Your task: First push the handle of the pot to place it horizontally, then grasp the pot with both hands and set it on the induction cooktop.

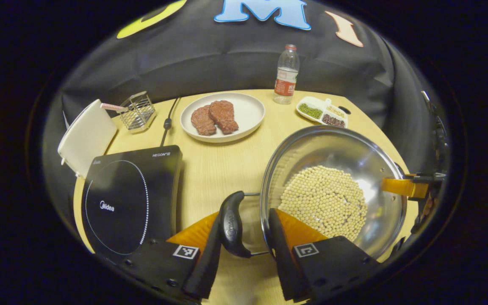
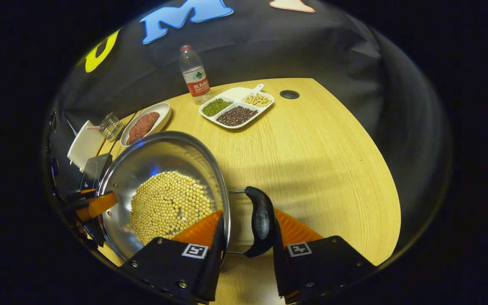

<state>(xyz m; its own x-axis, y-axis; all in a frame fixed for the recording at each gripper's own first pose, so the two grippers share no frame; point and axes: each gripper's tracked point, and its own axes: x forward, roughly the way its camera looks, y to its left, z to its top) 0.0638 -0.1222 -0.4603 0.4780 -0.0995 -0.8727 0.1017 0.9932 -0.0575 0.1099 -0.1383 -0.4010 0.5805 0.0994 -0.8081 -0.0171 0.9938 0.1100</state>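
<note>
The steel pot, loaded with a bed of soybeans, is sitting on the wooden table just to the right of the induction cooktop, not yet on it. Both side handles are lying level. The left gripper is straddling the pot's left handle: one finger is lying against the handle's outer side while the other is sitting inside the rim, so it is spread around handle and rim, with a visible gap, rather than squeezing. The right gripper is doing the mirror job on the right handle, and there both fingers appear to be pressing, one on the handle, one at the rim (contact is hard to confirm at this angle).

The risk, as I judge it, is an uneven lift. If the left fingers are not closing firmly before the pot is rising, that side could be sagging or slipping off the smooth curved grip, tipping the pot and spilling soybeans across the table. Swinging too low could also be knocking the base against the cooktop's edge.
</note>
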